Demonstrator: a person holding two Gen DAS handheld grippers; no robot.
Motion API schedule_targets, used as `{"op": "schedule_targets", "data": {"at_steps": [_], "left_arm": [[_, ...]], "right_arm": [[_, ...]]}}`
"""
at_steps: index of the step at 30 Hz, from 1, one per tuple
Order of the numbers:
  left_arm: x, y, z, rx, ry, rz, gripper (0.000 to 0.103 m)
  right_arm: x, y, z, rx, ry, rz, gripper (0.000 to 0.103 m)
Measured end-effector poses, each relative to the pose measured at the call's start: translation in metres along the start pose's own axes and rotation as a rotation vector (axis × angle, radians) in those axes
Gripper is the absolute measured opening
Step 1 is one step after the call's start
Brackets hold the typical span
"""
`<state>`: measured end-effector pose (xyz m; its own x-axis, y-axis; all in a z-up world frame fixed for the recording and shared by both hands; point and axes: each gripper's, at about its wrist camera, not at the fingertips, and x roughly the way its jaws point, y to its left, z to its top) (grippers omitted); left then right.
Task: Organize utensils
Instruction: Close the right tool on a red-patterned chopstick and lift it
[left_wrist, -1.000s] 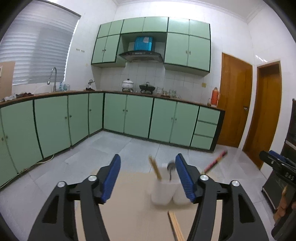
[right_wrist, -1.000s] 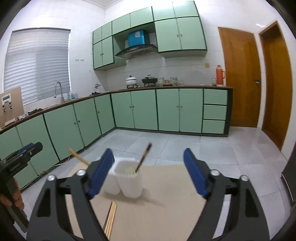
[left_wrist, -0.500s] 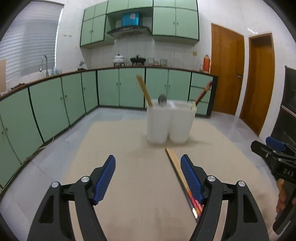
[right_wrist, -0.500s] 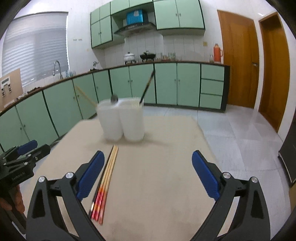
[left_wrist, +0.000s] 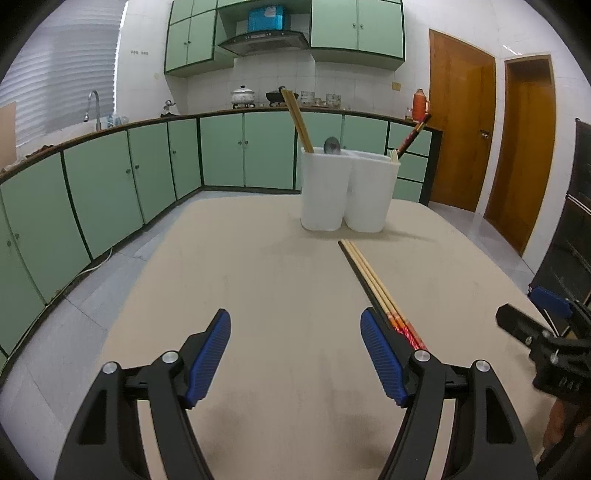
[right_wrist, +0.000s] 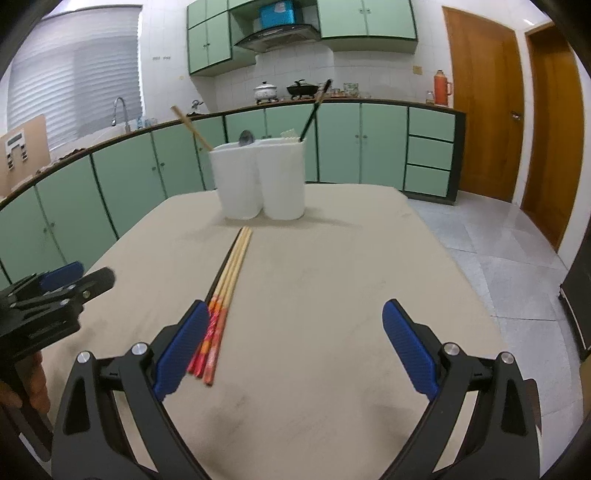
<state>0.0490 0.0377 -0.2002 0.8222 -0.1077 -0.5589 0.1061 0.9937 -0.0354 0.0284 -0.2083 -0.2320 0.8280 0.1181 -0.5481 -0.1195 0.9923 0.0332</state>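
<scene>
A white two-compartment utensil holder (left_wrist: 349, 192) (right_wrist: 262, 181) stands at the far side of the beige table (left_wrist: 258, 277). Wooden chopsticks (left_wrist: 297, 118) and a metal spoon (left_wrist: 331, 145) stick out of its left compartment, and a dark chopstick (left_wrist: 413, 134) leans out of the right one. Several loose chopsticks (left_wrist: 373, 284) (right_wrist: 231, 280) with red-orange ends lie on the table in front of it. My left gripper (left_wrist: 294, 315) is open and empty, the chopsticks passing just beside its right finger. My right gripper (right_wrist: 295, 305) is wide, its jaws closing slightly with nothing between them; the red ends lie by its left finger.
Each gripper shows at the edge of the other's view, held in a hand (right_wrist: 35, 384). Green kitchen cabinets (left_wrist: 110, 192) run along the left and back walls. Two brown doors (left_wrist: 458, 129) stand at the right, and a dark cabinet (left_wrist: 576, 229) sits beside the table.
Both grippers have come down and tilted toward the table, so the tabletop and loose chopsticks now fill the views. Both jaws stand wider than a second ago.
</scene>
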Motion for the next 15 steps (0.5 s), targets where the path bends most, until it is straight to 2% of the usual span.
{"op": "schedule_targets", "data": {"at_steps": [2,5,15], "left_arm": [[0.000,0.001,-0.003,-0.005,0.007,0.001,0.071],[-0.003,0.003,-0.006,-0.010,0.009,0.005,0.071],[-0.008,0.021,-0.010,-0.016,0.021,0.045,0.072]], "right_arm": [[0.001,0.007,-0.005,-0.019,0.016,0.010,0.081],[0.002,0.014,-0.010,-0.031,0.034,0.022,0.080],[0.009,0.025,-0.024,-0.033,0.069,0.024,0.064]]}}
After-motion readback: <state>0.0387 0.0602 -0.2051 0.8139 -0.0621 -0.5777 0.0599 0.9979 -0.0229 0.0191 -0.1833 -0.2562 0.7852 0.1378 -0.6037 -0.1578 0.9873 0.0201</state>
